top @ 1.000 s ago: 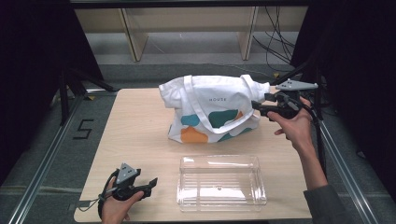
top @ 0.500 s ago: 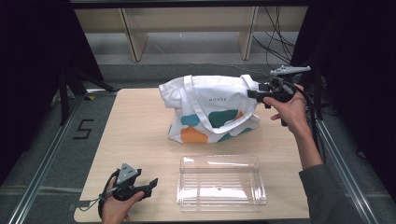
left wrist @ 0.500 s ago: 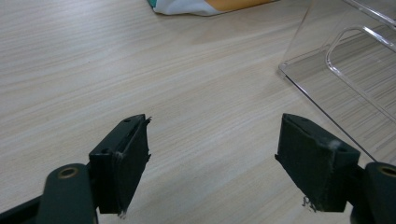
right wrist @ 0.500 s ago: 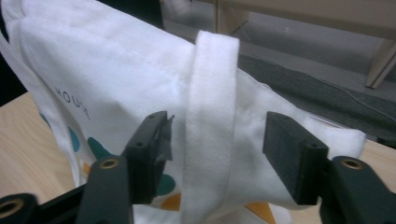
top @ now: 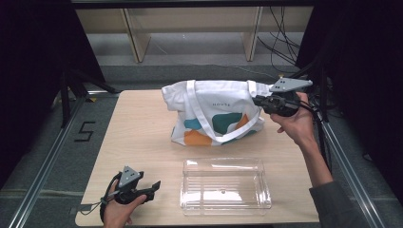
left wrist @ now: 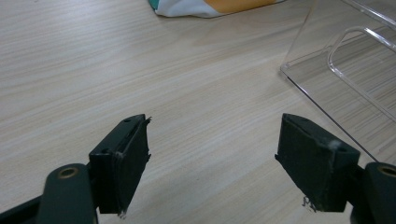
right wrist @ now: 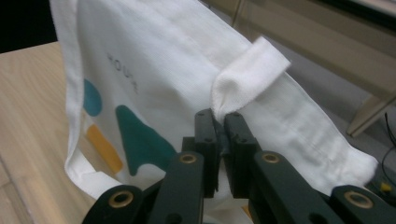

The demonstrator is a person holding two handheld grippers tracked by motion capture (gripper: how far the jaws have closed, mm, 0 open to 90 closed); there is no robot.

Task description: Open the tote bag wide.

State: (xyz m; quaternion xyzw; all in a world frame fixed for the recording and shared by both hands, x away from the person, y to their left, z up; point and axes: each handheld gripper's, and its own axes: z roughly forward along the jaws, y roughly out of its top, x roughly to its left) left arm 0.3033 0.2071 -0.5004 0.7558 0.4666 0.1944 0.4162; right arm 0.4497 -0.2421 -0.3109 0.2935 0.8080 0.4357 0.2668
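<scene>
The bag (top: pixel 214 111) lies on its side at the far middle of the bench (top: pixel 142 142), opening turned right, and my right gripper (top: pixel 259 100) has just been closing on it: in the right gripper view the jaws are clamped on a fold of white cloth at the bag's rim (right wrist: pixel 247 70), beside the strap (top: pixel 197 118). So I judge this as the grab step, bag mouth secured. Next I'd say comes lifting that edge to open the mouth, gently, since the pinch is thin and could slip.

Near me sits the clear box (top: pixel 223 185), right of my left gripper (top: pixel 157 184), which rests at the near left corner, jaws spread wide with nothing between them, over bare bench.

Hard to tell: whether anything is inside the bag, and whether I've caught one layer of cloth or both. The printed word on the bag is too small to read.
</scene>
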